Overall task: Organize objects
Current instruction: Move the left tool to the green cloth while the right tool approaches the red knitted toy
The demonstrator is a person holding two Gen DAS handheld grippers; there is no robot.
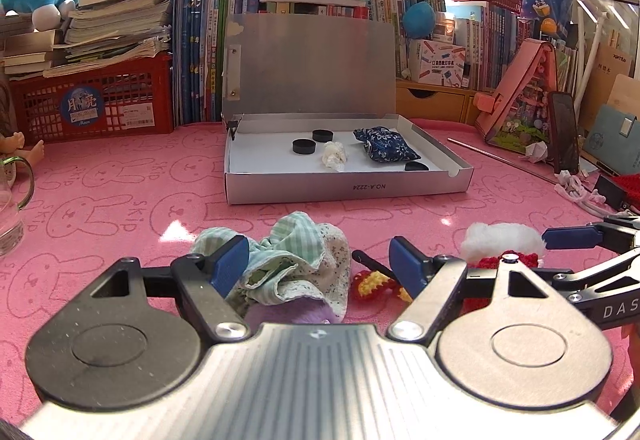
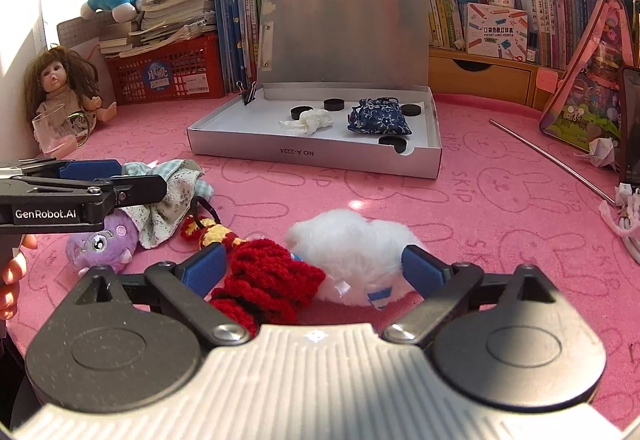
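Note:
My left gripper (image 1: 318,266) is open, its fingers on either side of a crumpled green checked cloth (image 1: 296,260) that lies over a purple plush toy (image 2: 100,244). My right gripper (image 2: 314,270) is open around a red knitted piece (image 2: 268,280) and a white fluffy toy (image 2: 356,248). A small red-and-yellow crocheted item (image 2: 212,232) lies between the two piles. The open silver box (image 1: 348,188) stands farther back and holds a blue floral pouch (image 1: 386,144), a white crumpled tissue (image 1: 334,156) and black round discs (image 1: 304,146).
A pink bunny-print mat (image 2: 500,200) covers the table. A glass mug (image 2: 60,132) and a doll (image 2: 60,84) are at far left. A metal rod (image 2: 552,156), phone (image 1: 564,132) and white cable (image 2: 628,216) lie right. Books, red crates and plush toys line the back.

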